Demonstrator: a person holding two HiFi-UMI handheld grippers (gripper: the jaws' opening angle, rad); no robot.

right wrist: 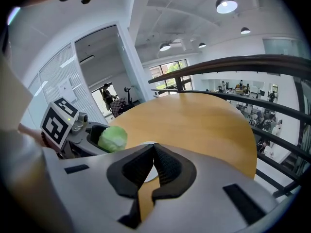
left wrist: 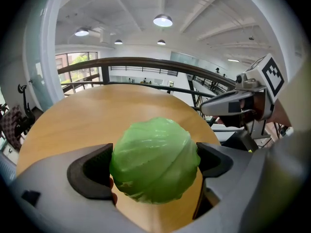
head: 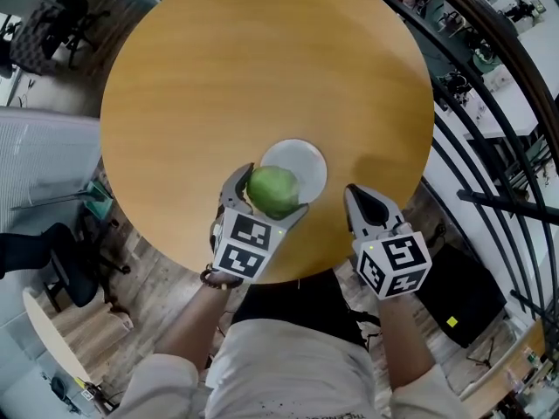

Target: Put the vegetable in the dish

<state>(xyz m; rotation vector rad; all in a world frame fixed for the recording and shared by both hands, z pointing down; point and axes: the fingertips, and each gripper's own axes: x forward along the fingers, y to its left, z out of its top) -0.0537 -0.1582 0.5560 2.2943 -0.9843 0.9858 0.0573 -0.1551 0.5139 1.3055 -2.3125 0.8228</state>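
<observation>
Cabbage (head: pixel 273 190) is in the grasp of the left gripper (head: pixel 269 195), one jaw on each flank. From the head view the green ball overlaps the near rim of the white dish (head: pixel 307 162). Whether it touches the dish I cannot tell. The dish sits near the person's edge of the round wooden table (head: pixel 262 68).

The only print to read is on the marker cubes: black-and-white square codes, one on the left cube (head: pixel 246 244) and one on the right cube (head: pixel 395 264), and they carry no letters.

The left gripper view is filled by the leafy cabbage (left wrist: pixel 155 160), which presses into both dark pads and covers the dish. That view also catches the right gripper (left wrist: pixel 232 104) off to the side, plus ceiling lamps (left wrist: pixel 163 20).

The right gripper view gives the side-on angle, with the cabbage (right wrist: pixel 112 138) carried above the tabletop. A white sliver of dish (right wrist: pixel 148 174) peeks out behind that gripper's own jaws. Those jaws are pressed tip to tip with nothing between them. The right gripper (head: pixel 371 206) hovers just beside the dish over the table edge.

Only the head view shows the black railing (head: pixel 489 147) curving past on the right.
</observation>
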